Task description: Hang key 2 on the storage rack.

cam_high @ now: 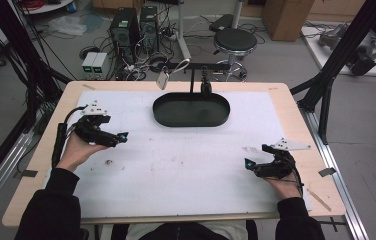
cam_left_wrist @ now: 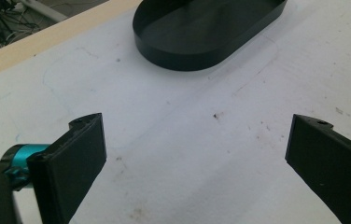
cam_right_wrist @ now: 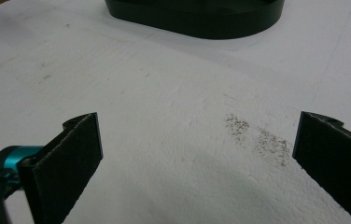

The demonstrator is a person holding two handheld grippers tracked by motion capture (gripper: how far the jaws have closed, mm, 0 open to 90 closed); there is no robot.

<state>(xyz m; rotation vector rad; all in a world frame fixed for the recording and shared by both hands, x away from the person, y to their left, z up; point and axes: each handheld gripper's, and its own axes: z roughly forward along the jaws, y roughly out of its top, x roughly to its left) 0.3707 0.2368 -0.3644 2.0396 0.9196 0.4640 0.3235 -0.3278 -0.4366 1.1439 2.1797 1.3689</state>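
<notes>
Left gripper (cam_high: 124, 135): jaws spread wide, nothing between them, resting at my left over the white sheet (cam_high: 176, 165). Right gripper (cam_high: 248, 163): likewise wide apart and holding nothing, at my right. Black tray (cam_high: 191, 121): oval, shallow, low upright wall, dark matte inside, no contents that I can see; it sits at the far middle of the sheet, well apart from both grippers. Sheet: scuffed, with brown specks (cam_right_wrist: 257, 137). Wooden table (cam_high: 296, 120): bare border around the sheet.
</notes>
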